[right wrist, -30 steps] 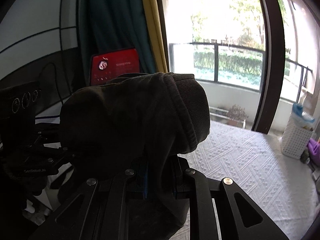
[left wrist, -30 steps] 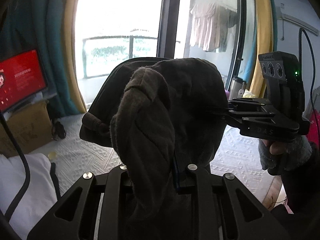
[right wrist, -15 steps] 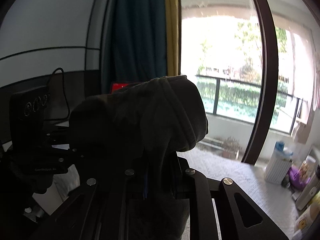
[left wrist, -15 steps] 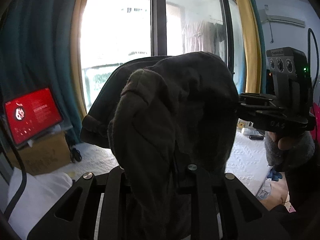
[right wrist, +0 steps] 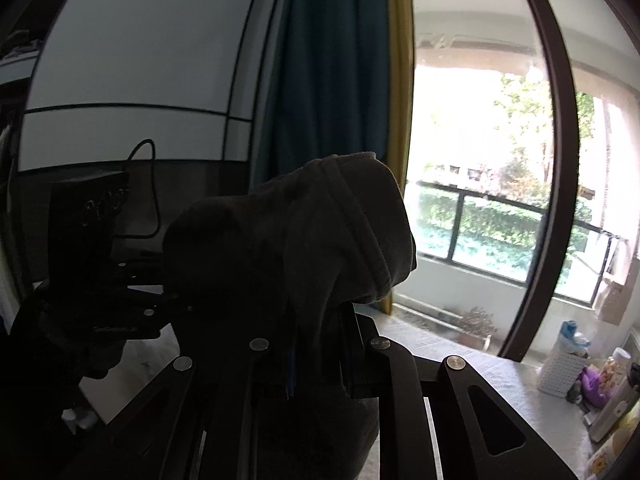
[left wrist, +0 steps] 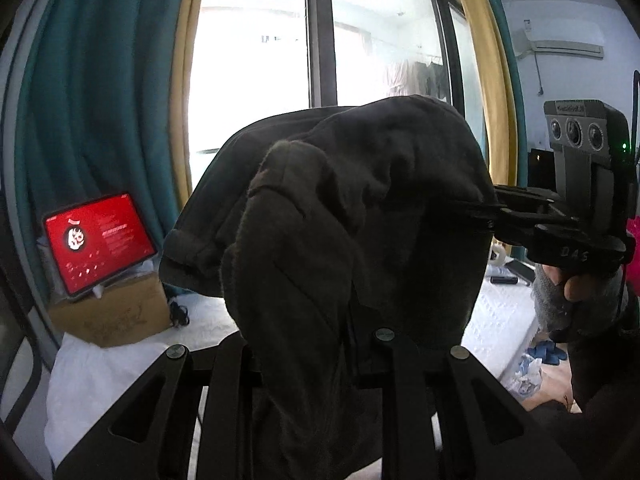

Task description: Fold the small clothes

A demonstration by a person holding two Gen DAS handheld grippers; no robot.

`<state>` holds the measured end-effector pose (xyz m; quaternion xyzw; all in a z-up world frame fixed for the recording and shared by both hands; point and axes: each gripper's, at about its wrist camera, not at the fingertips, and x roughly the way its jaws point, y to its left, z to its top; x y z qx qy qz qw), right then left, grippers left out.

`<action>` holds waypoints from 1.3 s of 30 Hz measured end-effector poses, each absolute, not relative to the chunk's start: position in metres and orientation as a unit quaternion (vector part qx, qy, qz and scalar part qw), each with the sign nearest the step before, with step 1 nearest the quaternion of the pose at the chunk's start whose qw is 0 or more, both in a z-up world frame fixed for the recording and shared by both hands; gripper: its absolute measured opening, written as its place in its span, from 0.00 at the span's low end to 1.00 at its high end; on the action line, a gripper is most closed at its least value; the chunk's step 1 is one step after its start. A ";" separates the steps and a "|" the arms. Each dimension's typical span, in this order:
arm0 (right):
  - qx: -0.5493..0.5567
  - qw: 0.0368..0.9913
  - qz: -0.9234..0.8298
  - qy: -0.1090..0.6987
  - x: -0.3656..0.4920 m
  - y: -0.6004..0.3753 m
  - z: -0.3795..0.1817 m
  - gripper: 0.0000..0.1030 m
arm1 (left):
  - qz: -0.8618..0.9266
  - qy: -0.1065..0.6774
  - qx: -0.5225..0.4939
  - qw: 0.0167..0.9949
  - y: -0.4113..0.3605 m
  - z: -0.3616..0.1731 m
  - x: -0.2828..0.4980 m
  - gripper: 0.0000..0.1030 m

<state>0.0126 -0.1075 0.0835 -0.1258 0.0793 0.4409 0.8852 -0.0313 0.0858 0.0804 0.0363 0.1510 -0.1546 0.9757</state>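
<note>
A dark grey garment [left wrist: 360, 216] hangs in the air in front of the window [left wrist: 256, 80], bunched over both grippers. The left gripper [left wrist: 320, 344] has its jaws nearly closed, pinching a fold of the cloth. The right gripper [left wrist: 476, 210], held in a gloved hand [left wrist: 568, 300], clamps the garment's other edge, below the window's yellow curtain [left wrist: 488, 80].

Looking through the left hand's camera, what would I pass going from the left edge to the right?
Teal curtain → red tablet screen → dark garment → the other hand's tongs → gloved hand.
</note>
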 end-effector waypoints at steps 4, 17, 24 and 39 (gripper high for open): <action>-0.120 0.879 0.447 0.111 0.033 -0.095 0.063 0.17 | -0.146 0.184 0.032 0.972 0.095 0.061 -0.024 0.20; -0.094 0.872 0.432 0.209 0.141 -0.073 -0.004 0.17 | -0.144 0.260 0.007 0.955 0.109 0.006 0.038 0.20; -0.085 0.863 0.430 0.251 0.205 -0.060 -0.031 0.17 | -0.135 0.299 0.002 0.945 0.119 -0.016 0.075 0.20; -0.081 0.829 0.441 0.333 0.260 -0.013 -0.083 0.17 | -0.100 0.380 -0.034 0.919 0.157 -0.067 0.129 0.23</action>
